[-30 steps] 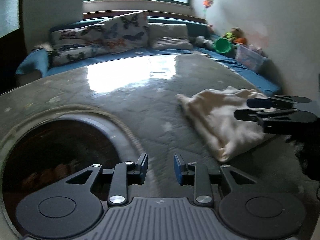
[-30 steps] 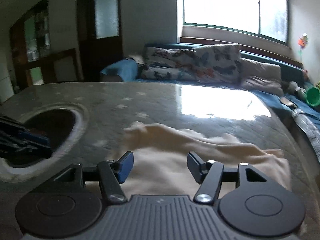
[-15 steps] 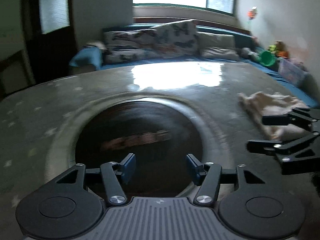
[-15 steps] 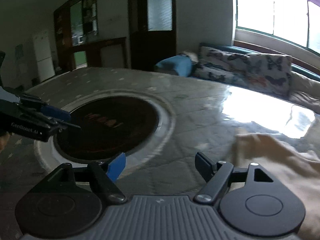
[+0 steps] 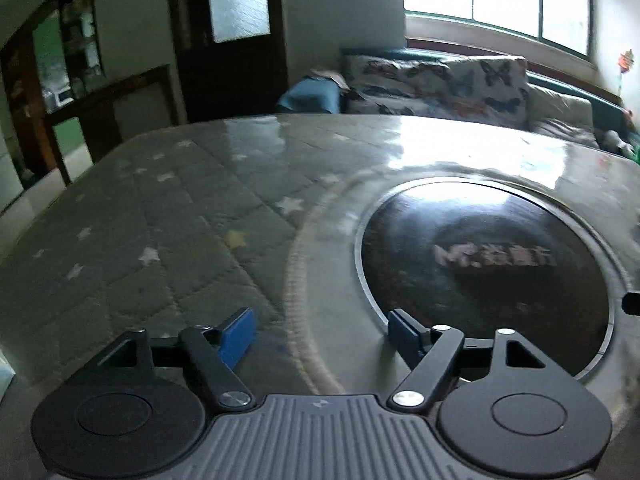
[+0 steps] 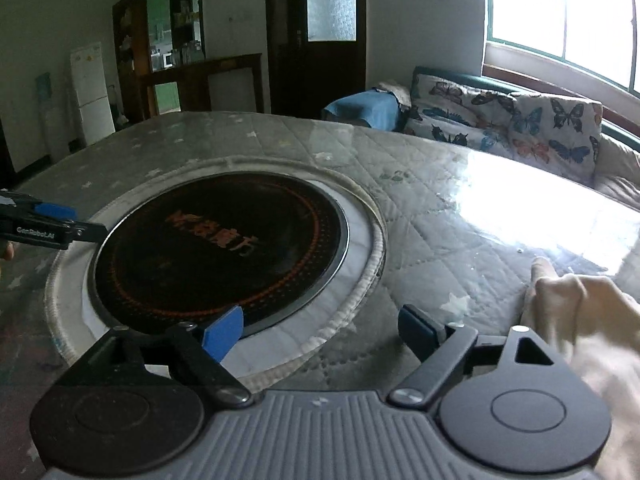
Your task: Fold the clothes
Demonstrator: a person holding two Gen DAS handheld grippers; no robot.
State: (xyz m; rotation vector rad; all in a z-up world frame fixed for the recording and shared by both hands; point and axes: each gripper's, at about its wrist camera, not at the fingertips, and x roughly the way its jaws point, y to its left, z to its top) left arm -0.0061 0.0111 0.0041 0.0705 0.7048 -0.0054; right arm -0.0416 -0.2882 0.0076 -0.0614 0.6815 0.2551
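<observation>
Quilted tabletop [image 6: 460,216] with round dark inset plate [image 6: 216,256] at centre; cream garment [image 6: 592,320] laid at its right edge, beside right tool [image 6: 320,332]; left tool [image 5: 322,332] and right tool both recently spread apart, nothing gripped.

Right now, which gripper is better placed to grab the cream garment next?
Right. The cream garment lies just beside the open, empty right gripper. The left gripper, also open and empty, faces the dark round inset; no garment in its view.
</observation>
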